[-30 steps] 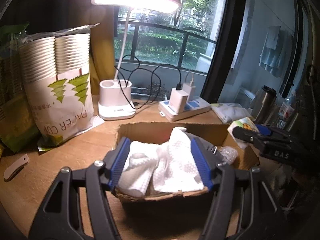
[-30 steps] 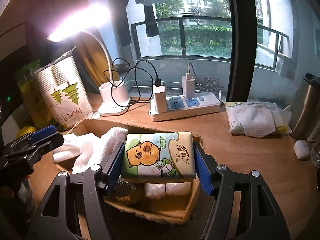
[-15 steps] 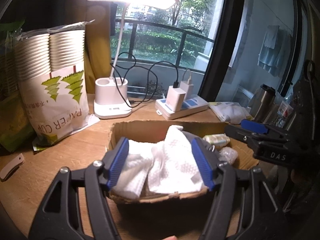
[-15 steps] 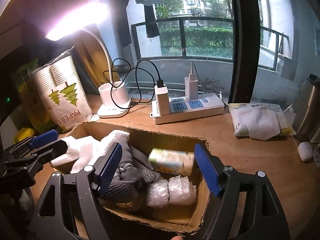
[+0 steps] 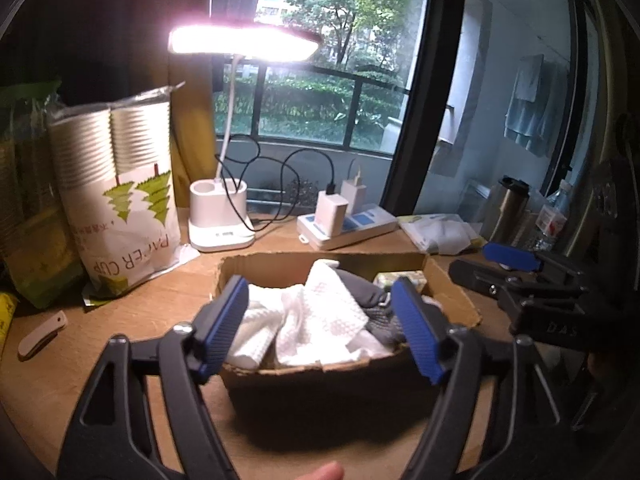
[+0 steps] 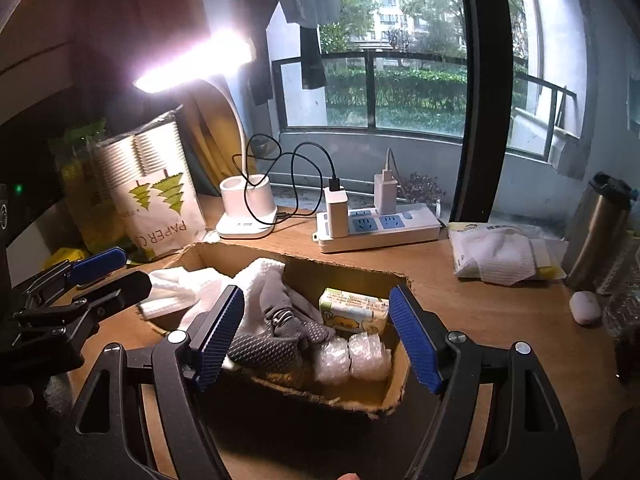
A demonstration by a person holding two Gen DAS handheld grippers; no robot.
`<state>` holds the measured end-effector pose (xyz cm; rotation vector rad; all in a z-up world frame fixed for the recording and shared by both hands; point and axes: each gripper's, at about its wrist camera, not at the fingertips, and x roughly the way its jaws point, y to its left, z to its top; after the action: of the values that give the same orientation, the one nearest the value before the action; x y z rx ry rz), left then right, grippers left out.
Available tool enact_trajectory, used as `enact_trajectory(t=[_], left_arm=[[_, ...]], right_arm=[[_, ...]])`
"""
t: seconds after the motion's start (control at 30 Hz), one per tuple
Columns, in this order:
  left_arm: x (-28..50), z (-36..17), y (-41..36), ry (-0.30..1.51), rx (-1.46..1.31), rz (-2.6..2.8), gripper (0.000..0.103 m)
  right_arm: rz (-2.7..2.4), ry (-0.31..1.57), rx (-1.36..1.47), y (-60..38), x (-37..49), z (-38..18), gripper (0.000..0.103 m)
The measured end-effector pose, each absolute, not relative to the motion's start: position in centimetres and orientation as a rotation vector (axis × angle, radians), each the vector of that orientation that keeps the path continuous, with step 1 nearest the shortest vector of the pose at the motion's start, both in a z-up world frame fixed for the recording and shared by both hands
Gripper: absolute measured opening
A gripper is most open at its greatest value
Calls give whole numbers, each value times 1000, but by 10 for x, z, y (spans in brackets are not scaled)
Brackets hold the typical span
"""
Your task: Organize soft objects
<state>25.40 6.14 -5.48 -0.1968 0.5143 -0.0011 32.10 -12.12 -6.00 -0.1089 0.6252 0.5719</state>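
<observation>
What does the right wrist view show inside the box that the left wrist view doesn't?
Right only: bubble wrap rolls in the cardboard box, and the tissue pack's printed face. Left only: a white clip-like piece on the table. Both: white towels, grey glove, both grippers, left and right, open and empty.

one cardboard box [image 6: 396, 384]; inside it two white cloths [image 5: 316, 320], one grey glove [image 6: 276, 340], one tissue pack [image 6: 352, 314], two bubble-wrap rolls [image 6: 352, 356]; on the desk one lamp [image 5: 218, 216], one power strip [image 6: 380, 226] with two chargers [image 6: 336, 210], one paper-cup bag [image 5: 120, 200].
</observation>
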Motion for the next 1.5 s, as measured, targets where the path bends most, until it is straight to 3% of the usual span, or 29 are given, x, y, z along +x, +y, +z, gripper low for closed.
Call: enact_trajectory(t=[0.1,0.43,1.5], left_arm=[[242,-48,58,490,-187,-1,90],[200,-25,54,420,-175,7,94],[80,22,39,300,-148,-1,96]], right_arm=[[567,611,-114,-124,307,-52,78],[553,566,-123,-135,263,-31,78],[562,415,-121,-152,140,14,78]])
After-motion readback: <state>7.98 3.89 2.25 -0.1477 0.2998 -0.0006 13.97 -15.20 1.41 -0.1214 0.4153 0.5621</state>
